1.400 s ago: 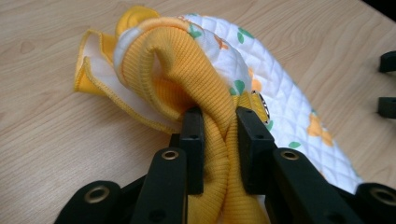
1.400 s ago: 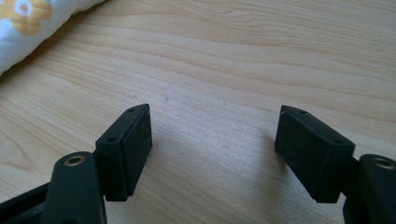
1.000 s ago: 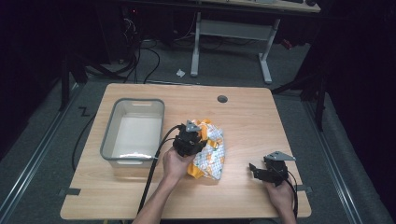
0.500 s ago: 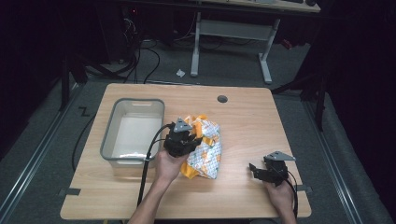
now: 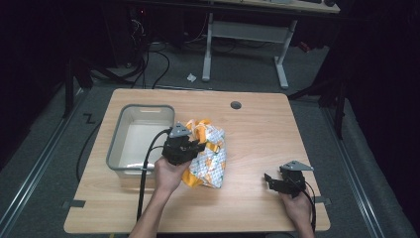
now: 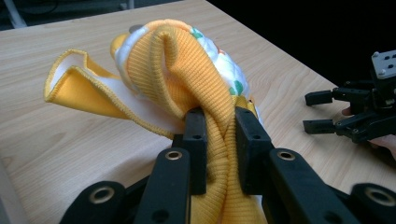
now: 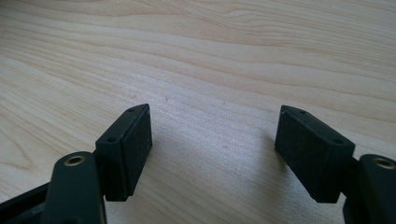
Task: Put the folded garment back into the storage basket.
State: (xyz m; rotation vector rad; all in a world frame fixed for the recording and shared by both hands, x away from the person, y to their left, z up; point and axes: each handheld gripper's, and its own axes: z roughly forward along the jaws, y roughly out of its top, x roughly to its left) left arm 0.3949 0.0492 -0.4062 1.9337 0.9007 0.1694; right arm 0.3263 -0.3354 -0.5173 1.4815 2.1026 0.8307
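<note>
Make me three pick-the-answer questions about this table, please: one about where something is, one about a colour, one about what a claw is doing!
1. Where is the clear plastic rectangular bin?
A. left part of the wooden table
B. on the floor
C. right edge

2. What colour is the ribbed cloth trim of the patterned garment?
A. blue
B. orange-yellow
C. black

3. What is the left claw doing?
A. hanging open
B. pinching the cloth
C. holding the bin

Answers: A, the high view shows it left of the garment; B, the ribbing is orange-yellow; C is wrong, B is right: cloth is squeezed between both jaws.

High view overhead; gripper views close, sharing table (image 5: 257,144).
</note>
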